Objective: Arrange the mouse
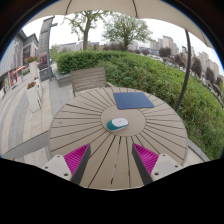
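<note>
- The mouse (118, 123) lies on the round slatted table (75, 125), just ahead of the fingers and roughly on the line between them, a little toward the left one. It is pale with a teal base.
- A dark blue pad (133, 100) lies flat beyond the mouse, nearer the far edge; the two are apart, not touching. It looks like the place the mouse belongs.
- The gripper (112, 159) hangs above the near part of the table, its fingers spread wide and holding nothing; the pink pads (76, 156) face inward.
- To do the step well, I judge: bring the fingers down either side of the mouse, centred on its body, and close across its width.
- Risk: the rounded shell may slip or skid on the slats if caught off-centre.
- A chair (88, 78) stands behind the table, with a hedge (150, 68) beyond.
</note>
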`<state>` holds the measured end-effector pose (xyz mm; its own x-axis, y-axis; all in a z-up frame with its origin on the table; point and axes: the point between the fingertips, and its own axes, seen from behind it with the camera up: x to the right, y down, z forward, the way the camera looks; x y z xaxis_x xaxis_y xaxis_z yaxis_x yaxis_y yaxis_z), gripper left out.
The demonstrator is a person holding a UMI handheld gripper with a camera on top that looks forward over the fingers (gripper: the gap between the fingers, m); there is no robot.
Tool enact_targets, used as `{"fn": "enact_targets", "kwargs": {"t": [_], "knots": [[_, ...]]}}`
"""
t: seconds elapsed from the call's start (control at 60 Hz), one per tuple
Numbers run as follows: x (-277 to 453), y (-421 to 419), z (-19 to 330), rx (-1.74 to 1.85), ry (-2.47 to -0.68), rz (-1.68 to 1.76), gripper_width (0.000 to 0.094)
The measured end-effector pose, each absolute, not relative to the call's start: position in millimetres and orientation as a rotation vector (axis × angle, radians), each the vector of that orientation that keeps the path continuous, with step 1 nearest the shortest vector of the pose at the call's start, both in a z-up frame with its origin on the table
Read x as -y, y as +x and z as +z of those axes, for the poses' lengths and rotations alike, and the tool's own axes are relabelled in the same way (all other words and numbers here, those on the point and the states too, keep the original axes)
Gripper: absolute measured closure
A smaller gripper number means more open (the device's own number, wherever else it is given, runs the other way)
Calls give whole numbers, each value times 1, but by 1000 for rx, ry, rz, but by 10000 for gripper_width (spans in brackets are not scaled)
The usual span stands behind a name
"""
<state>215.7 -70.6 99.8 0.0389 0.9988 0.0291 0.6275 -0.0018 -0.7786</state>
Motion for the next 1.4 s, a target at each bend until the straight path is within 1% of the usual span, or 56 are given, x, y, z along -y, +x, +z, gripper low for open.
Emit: {"fn": "enact_targets", "kwargs": {"t": [0.25, 0.333, 0.483, 0.65, 1.017, 1.233, 1.333, 1.4], "knots": [[77, 145, 40, 1595, -1725, 813, 81], [70, 123, 23, 1568, -1740, 806, 84], [64, 94, 1, 1547, -1782, 810, 80], [61, 66, -7, 1554, -1785, 823, 78], [64, 4, -12, 1625, -1729, 825, 78], [72, -18, -13, 1667, -1697, 845, 79], [75, -22, -13, 1688, -1673, 849, 110], [72, -24, -14, 1696, -1655, 841, 181]]}}
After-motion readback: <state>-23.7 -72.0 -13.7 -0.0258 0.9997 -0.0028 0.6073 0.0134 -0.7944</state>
